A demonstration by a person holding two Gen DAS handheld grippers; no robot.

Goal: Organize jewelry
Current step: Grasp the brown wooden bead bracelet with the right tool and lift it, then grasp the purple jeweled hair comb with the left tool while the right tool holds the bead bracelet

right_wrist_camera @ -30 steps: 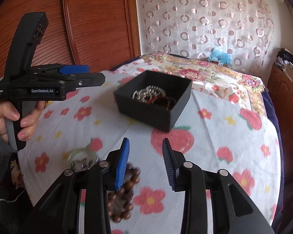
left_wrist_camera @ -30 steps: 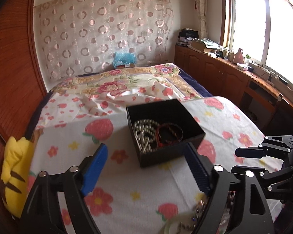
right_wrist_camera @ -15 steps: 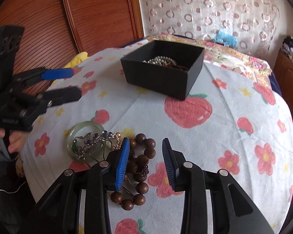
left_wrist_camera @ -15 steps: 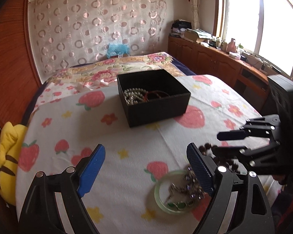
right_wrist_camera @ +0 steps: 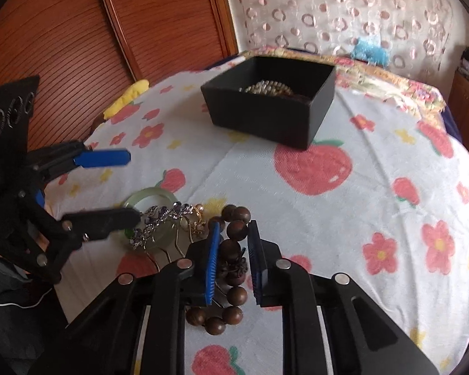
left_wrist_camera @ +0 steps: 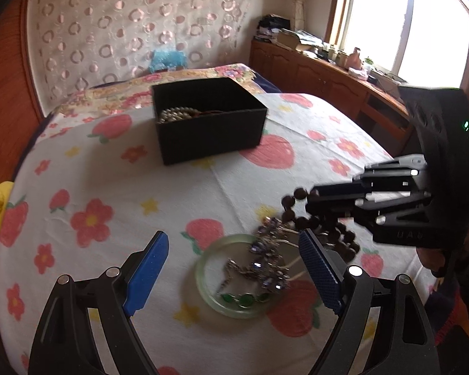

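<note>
Since a moment ago: both grippers have dropped lower toward the jewelry pile, and the right one's blue pads now straddle the beads.
Left wrist view: left gripper [left_wrist_camera: 231, 268] gapes wide, holding nothing; jade bangle [left_wrist_camera: 234, 276] with its tangled rhinestone piece [left_wrist_camera: 267, 257] sits between its fingers, black box [left_wrist_camera: 209, 123] far ahead.
Right wrist view: right gripper [right_wrist_camera: 233, 261] is narrowed around the wooden bead bracelet [right_wrist_camera: 233, 250], though I can't tell if it truly bites.
Doing it well: squeeze one bead squarely, lift slowly; the strand looks to touch the rhinestone piece and may drag it.
Bracelet: dark brown round beads, glossy, loosely coiled.
</note>
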